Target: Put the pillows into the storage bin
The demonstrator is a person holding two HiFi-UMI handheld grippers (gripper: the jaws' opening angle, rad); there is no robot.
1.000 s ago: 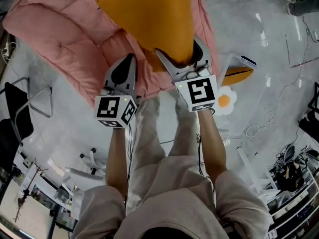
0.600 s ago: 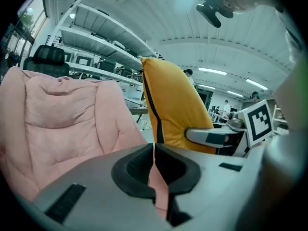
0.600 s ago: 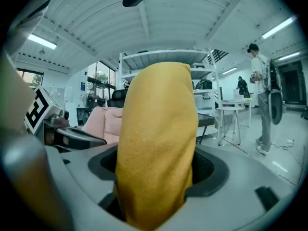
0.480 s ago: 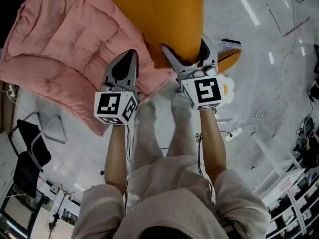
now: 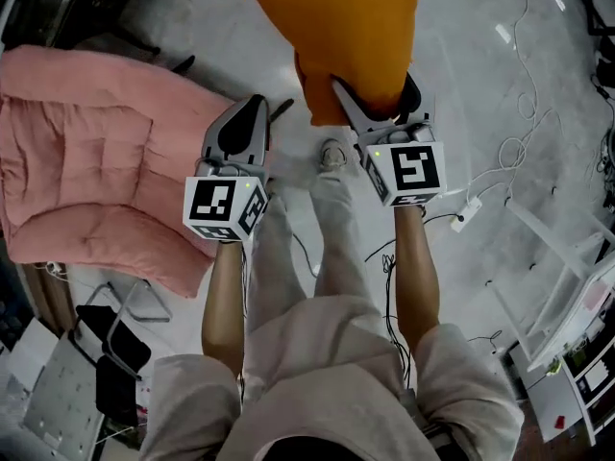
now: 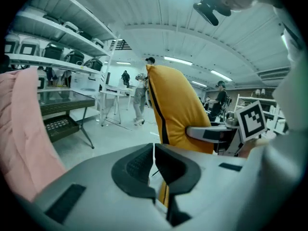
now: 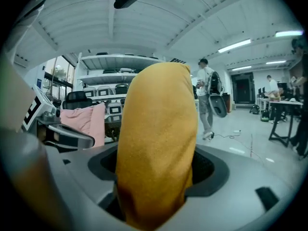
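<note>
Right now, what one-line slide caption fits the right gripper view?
Right gripper clamps an orange pillow standing upright between its jaws; a pink cushion and storage shelves sit behind, left.

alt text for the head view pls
Seen from above, the person's right tongs grip an orange pillow held out over a grey floor. The left tongs are shut and empty beside it; a pink quilted cushion lies at left.

Mustard-yellow pillow (image 5: 336, 27) with black stripe, pink quilted cushion (image 5: 86, 161), pale grey floor (image 5: 480, 113), beige trousers (image 5: 317, 334)
</note>
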